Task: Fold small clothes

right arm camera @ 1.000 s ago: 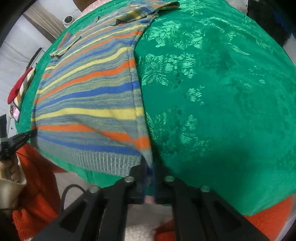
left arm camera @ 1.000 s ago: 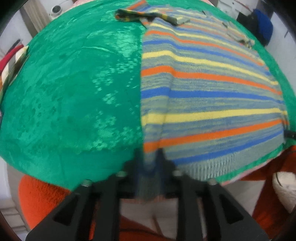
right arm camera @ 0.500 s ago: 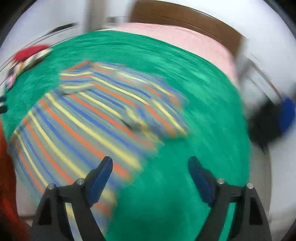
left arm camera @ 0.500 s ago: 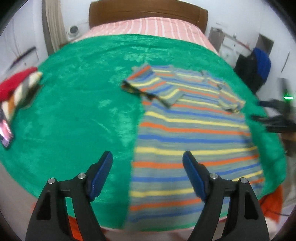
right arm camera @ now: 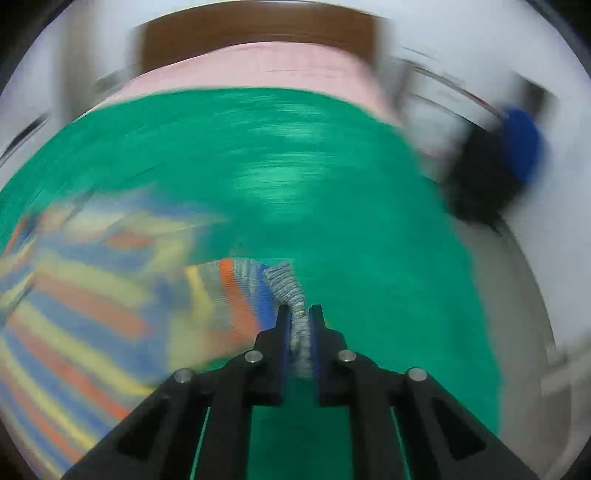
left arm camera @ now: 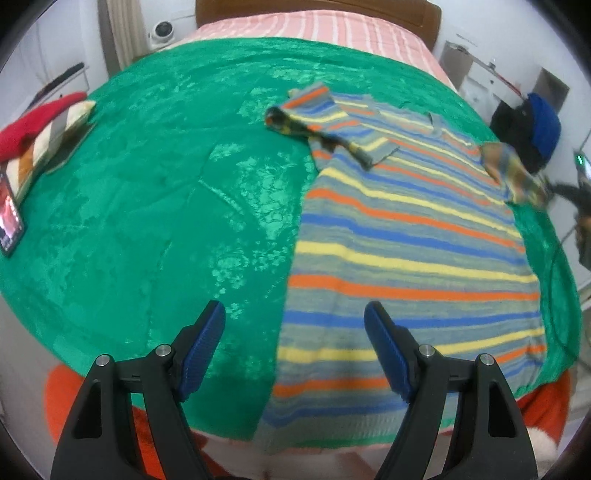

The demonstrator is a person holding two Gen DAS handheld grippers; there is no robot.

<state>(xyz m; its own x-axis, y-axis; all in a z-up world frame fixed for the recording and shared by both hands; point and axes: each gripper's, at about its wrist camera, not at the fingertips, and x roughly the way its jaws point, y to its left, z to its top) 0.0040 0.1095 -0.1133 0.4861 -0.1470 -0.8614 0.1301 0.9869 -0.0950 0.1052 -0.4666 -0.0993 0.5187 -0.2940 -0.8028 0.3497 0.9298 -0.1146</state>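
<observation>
A small striped knit shirt [left arm camera: 413, 236], in grey, blue, orange and yellow, lies flat on the green bedspread [left arm camera: 166, 206]. Its left sleeve [left arm camera: 325, 125] is folded over the chest. My left gripper [left arm camera: 295, 328] is open and empty, held above the shirt's lower left edge. My right gripper [right arm camera: 300, 325] is shut on the shirt's right sleeve [right arm camera: 291, 291], which is lifted off the spread; that view is blurred by motion. In the left wrist view the lifted right sleeve [left arm camera: 513, 173] and the right gripper's dark shape show at the far right.
A stack of folded clothes with a red item on top [left arm camera: 40, 129] and a phone [left arm camera: 9, 218] lie at the bed's left edge. A pink striped sheet and wooden headboard [left arm camera: 317, 11] are at the back. A blue and black object [left arm camera: 535, 129] stands at the right.
Both grippers let go of the shirt's bottom hem and rose. The left one stays open above the shirt. The right one swung right and closed on the right sleeve.
</observation>
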